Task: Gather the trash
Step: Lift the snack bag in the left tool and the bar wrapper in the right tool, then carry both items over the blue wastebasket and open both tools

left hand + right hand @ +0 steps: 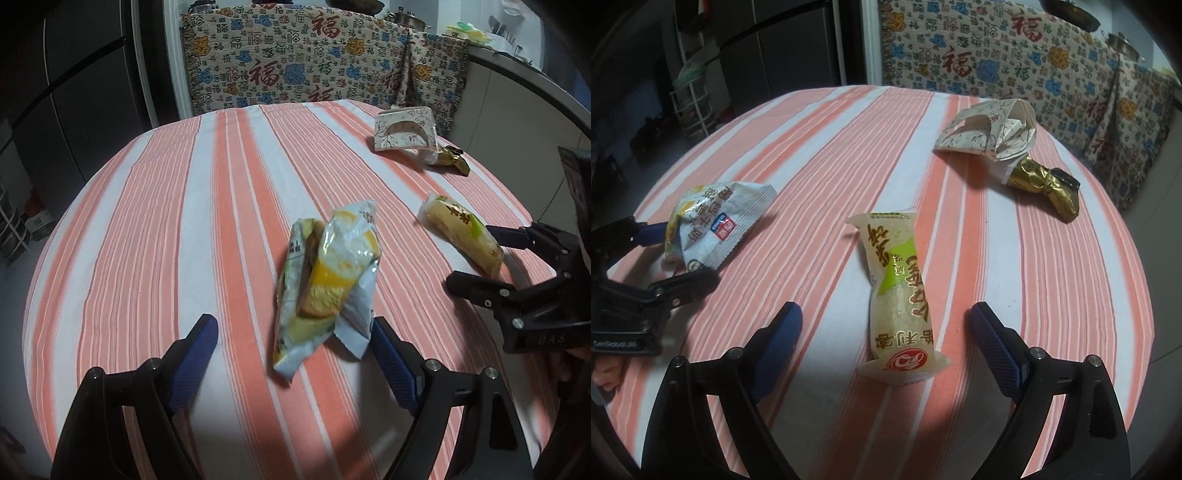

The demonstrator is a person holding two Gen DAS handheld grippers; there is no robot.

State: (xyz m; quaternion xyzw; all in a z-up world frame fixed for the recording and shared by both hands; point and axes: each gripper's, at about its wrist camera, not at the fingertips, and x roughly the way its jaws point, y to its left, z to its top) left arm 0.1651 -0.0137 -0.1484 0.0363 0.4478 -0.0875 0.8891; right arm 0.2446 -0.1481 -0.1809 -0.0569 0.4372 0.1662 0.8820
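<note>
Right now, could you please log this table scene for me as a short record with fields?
surface: round table, striped cloth
left gripper: jaws open, either side of the crumpled white-and-yellow wrapper
right gripper: jaws open around the yellow snack pack, not pressing it
far side: floral paper bag with a gold foil wrapper beside it

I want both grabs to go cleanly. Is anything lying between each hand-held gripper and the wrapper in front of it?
Nothing visible. The left hand-held gripper stands open around the yellow-and-white snack bag; the right hand-held gripper stands open around the pale green-labelled wrapper. The paper box and gold foil wrapper lie farther back.
</note>
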